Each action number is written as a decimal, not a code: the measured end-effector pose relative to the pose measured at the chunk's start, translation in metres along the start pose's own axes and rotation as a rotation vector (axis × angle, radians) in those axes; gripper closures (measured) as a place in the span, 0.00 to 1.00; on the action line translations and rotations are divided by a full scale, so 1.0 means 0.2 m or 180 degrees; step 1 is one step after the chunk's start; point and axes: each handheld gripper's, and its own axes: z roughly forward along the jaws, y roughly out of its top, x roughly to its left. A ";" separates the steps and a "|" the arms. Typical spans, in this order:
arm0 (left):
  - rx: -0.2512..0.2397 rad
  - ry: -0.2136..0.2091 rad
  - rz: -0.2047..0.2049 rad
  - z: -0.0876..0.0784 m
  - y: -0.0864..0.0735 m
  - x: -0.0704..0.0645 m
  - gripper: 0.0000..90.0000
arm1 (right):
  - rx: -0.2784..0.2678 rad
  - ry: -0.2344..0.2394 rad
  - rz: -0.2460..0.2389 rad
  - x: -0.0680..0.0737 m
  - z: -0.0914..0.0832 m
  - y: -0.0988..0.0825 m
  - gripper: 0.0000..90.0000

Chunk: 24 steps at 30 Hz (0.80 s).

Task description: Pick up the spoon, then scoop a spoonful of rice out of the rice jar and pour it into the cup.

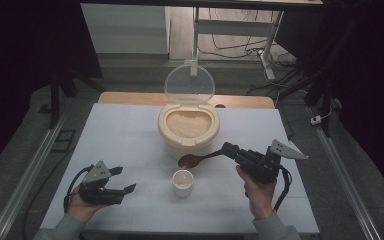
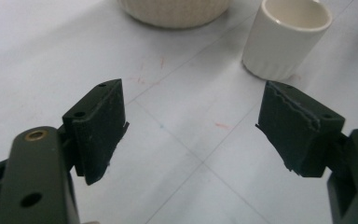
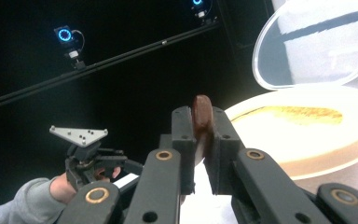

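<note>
Right hand-held gripper (image 3: 200,140) pinches unmarked spoon (image 1: 200,159) — cup (image 1: 182,182) unlabelled.

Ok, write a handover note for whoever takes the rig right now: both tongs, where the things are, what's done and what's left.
Left tongs: open, nothing in them, low over the table left of the cup.
Right tongs: shut on the spoon handle; the bowl of the spoon hangs between the rice tub and the cup.
Rice tub: mid-table, lid up, full of rice.
Cup: just in front of the tub, upright.
Done: lid open, spoon in hand.
Left: probably scooping rice into the cup; I cannot tell whether the spoon or the cup holds any rice yet.
</note>
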 end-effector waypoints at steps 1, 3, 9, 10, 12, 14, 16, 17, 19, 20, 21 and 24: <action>0.0005 -0.0005 -0.0019 0.00 -0.01 0.00 0.24 | -0.0020 -0.0007 -0.0011 0.00 -0.01 0.01 0.93; 0.0020 -0.0005 -0.0054 0.00 -0.02 0.02 0.23 | -0.0058 -0.0048 -0.0017 -0.01 -0.04 0.02 0.93; 0.0076 0.0004 -0.0154 0.01 -0.05 0.05 0.22 | -0.0133 -0.0088 -0.0050 -0.02 -0.08 0.05 0.93; 0.0079 0.0007 -0.0162 0.01 -0.05 0.05 0.21 | -0.0148 -0.0095 -0.0049 -0.02 -0.08 0.06 0.93; 0.0091 -0.0002 -0.0159 0.02 -0.05 0.05 0.21 | -0.0171 -0.0114 -0.0058 -0.03 -0.09 0.06 0.93; 0.0105 -0.0018 -0.0157 0.02 -0.05 0.05 0.21 | -0.0180 -0.0125 -0.0061 -0.03 -0.09 0.07 0.93; 0.0134 -0.0027 -0.0156 0.03 -0.06 0.04 0.21 | -0.0185 -0.0130 -0.0070 -0.03 -0.09 0.07 0.93; 0.0136 -0.0021 -0.0160 0.03 -0.06 0.04 0.21 | -0.0226 -0.0139 -0.0076 -0.03 -0.09 0.08 0.93; 0.0136 -0.0023 -0.0165 0.03 -0.05 0.04 0.20 | -0.0244 -0.0141 -0.0086 -0.02 -0.09 0.10 0.93; 0.0129 -0.0017 -0.0164 0.03 -0.05 0.04 0.20 | -0.0244 -0.0141 -0.0086 -0.02 -0.09 0.10 0.93; 0.0125 -0.0022 -0.0168 0.03 -0.05 0.05 0.20 | -0.0258 -0.0145 -0.0107 -0.02 -0.08 0.11 0.93; 0.0138 -0.0031 -0.0173 0.03 -0.05 0.05 0.20 | -0.0309 -0.0170 -0.0139 -0.03 -0.07 0.15 0.93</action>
